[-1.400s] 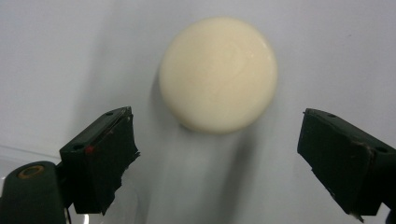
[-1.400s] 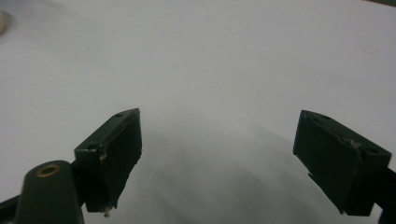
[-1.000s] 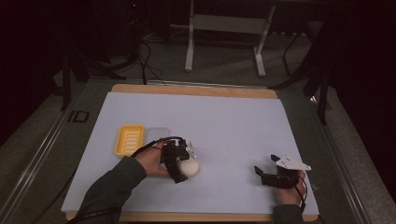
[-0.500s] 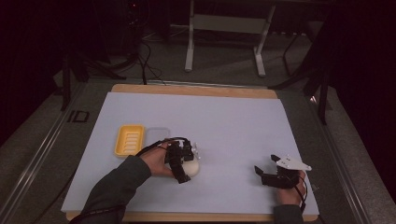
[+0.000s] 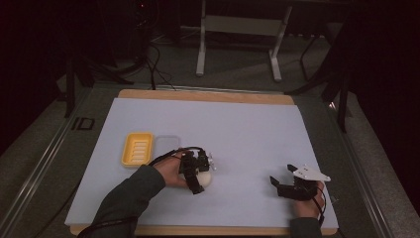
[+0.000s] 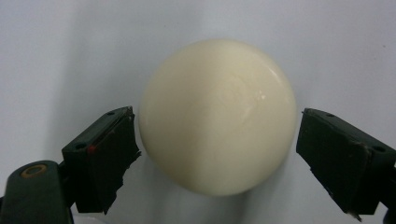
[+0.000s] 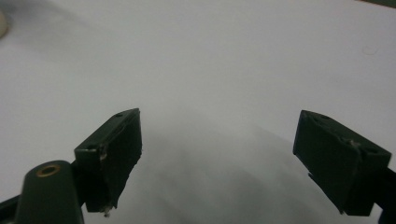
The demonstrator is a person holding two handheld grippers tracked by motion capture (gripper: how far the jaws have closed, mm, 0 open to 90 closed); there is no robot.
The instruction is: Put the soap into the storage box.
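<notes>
On the pale blue mat, down at the near left, we had our left gripper lowered over a cream-white ball, and that was where all the action was. Looking along that gripper, we saw the ball sitting squarely between the two black jaws. The jaws had just been closing in, yet thin slivers of mat showed on both sides, the left pad almost brushing the ball, the right one a touch farther off. So no pinch yet: the tongs stood released around the ball, not clenched on it.

From above, we could place the ball on the mat just under the left gripper, a little to the right of a yellow ridged tray and the clear lid-like piece lying beside it. Over at the near right, our right gripper sat on the mat well apart from all that, its jaws spread with nothing between them, plain mat showing in its own view.

By our reckoning the approach was done and the alignment looked good. Left to do: finish the squeeze, lift the ball, and carry it wherever it belonged, quite possibly that yellow tray, though we could not say for sure.
</notes>
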